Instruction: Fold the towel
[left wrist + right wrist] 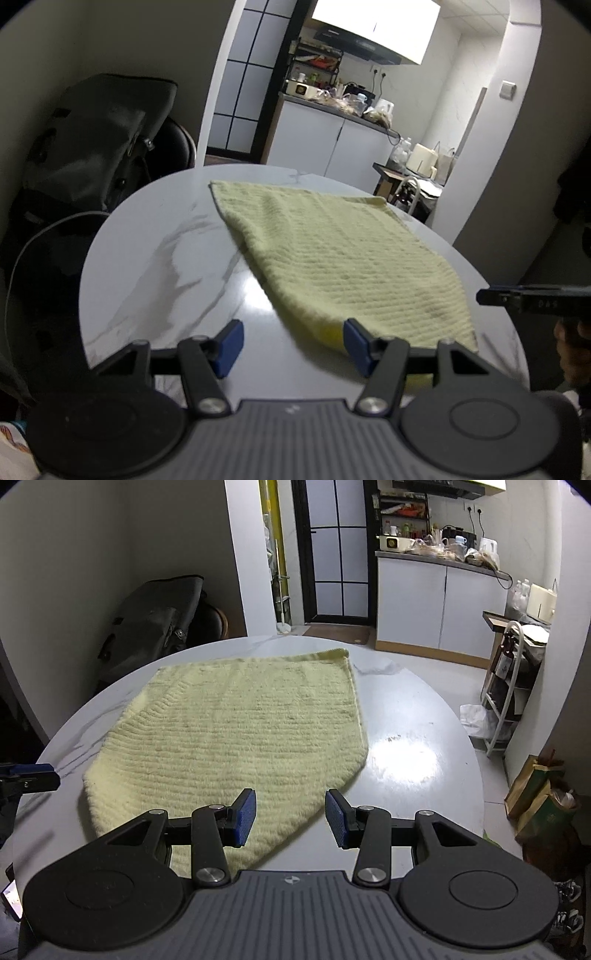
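A pale yellow ribbed towel (343,254) lies spread flat on the round white marble table (159,258). In the left wrist view my left gripper (293,345) is open at the towel's near left corner, which lies between its blue pads. The right gripper's finger (517,297) pokes in from the right edge. In the right wrist view the towel (240,731) fills the table's (413,738) middle. My right gripper (290,818) is open above the towel's near right edge, nothing held. The left gripper's finger (29,773) shows at the left edge.
A dark bag on a chair (99,147) stands behind the table's left side. Beyond are a kitchen counter (439,561) with clutter, a metal rack (513,686) and paper bags (539,797) on the floor at the right. Bare tabletop lies on both sides of the towel.
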### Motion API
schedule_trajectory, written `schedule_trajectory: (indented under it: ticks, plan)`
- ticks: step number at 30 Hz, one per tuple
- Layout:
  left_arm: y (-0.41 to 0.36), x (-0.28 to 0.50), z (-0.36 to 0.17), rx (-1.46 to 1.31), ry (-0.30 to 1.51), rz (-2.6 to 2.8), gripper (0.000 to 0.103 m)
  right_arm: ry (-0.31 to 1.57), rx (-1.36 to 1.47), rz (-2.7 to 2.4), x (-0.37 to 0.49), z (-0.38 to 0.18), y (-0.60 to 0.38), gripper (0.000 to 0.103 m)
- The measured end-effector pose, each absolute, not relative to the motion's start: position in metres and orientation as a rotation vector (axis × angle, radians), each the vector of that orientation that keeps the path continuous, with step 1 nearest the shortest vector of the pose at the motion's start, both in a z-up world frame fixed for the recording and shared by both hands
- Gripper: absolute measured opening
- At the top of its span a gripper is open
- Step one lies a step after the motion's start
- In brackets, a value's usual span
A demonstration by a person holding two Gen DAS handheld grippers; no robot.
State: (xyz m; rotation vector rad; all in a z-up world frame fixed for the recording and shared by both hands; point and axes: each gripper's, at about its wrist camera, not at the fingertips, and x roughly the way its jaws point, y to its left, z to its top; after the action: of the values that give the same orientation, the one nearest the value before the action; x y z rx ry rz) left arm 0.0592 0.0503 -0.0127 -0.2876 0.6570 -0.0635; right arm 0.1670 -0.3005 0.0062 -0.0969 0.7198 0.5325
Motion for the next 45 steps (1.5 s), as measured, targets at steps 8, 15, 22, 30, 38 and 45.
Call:
schedule_trajectory:
  ticks: [8, 15, 22, 30, 38, 45]
  plan:
    - [0.042, 0.065, -0.018, -0.285, 0.684, -0.118, 0.063, 0.749, -0.09, 0.535, 0.159, 0.005, -0.307, 0.046]
    - [0.026, 0.076, -0.025, -0.251, 0.7, -0.12, 0.063, 0.785, -0.121, 0.542, 0.165, -0.007, -0.296, 0.046]
    - [0.004, 0.088, -0.024, -0.126, 0.724, -0.117, 0.065, 0.8, -0.162, 0.534, 0.169, -0.02, -0.286, 0.046]
    - [-0.006, 0.094, -0.026, -0.087, 0.72, -0.114, 0.029, 0.782, -0.182, 0.577, 0.168, -0.019, -0.283, 0.025]
    - [0.013, 0.093, -0.026, -0.168, 0.732, -0.133, 0.006, 0.75, -0.179, 0.578, 0.17, -0.009, -0.283, 0.005]
    - [0.027, 0.084, -0.011, -0.181, 0.706, -0.122, 0.006, 0.697, -0.183, 0.565, 0.167, 0.013, -0.288, 0.005]
